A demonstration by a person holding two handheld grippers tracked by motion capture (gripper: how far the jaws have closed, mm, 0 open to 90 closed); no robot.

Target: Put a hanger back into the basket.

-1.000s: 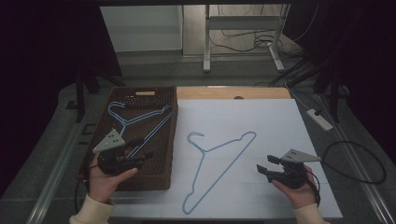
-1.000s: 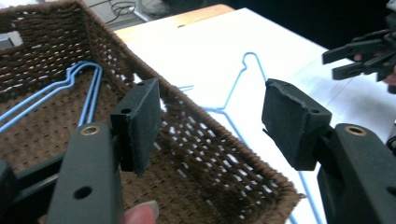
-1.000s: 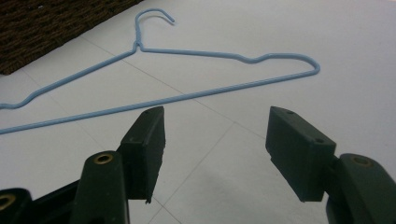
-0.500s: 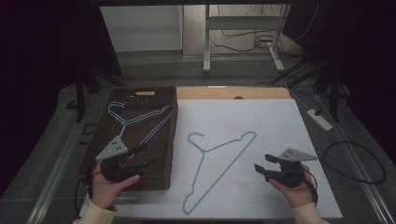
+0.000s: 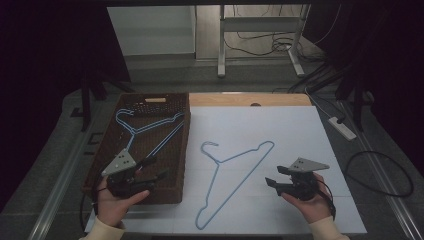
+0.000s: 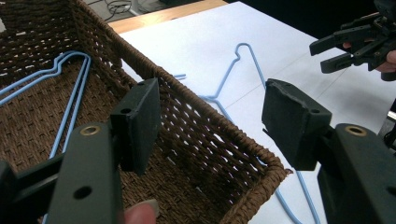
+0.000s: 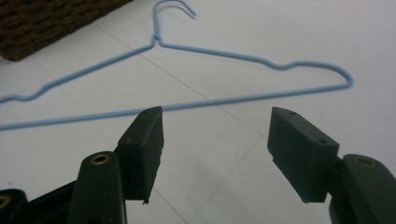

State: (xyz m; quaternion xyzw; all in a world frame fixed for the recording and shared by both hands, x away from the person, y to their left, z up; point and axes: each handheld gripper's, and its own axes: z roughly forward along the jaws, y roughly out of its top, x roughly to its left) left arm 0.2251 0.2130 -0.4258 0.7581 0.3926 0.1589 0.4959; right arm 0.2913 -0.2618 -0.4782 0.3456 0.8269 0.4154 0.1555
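The table [image 5: 300, 120], under its pale sheet, carries one brown woven basket [image 5: 184, 150] on its left side, and the job looks to be gathering blue wire hangers into it. It seems partly done. Two hangers in the basket [image 5: 145, 127] lie flat on its floor, one nested close against the other, hooks toward the far left corner. One loose hanger [image 5: 235, 175] lies out on the sheet just right of the basket, hook toward the far side, touching nothing else that I can see. So I count three hangers: two put away, one left to lift and carry over.

The right gripper [image 5: 274, 182] hovers near the loose hanger's right end, its fingers spread wide with nothing between them; they have just opened a little further. The left gripper [image 5: 157, 168] hangs over the basket's near end, fingers [image 6: 140, 123] likewise spread and empty.
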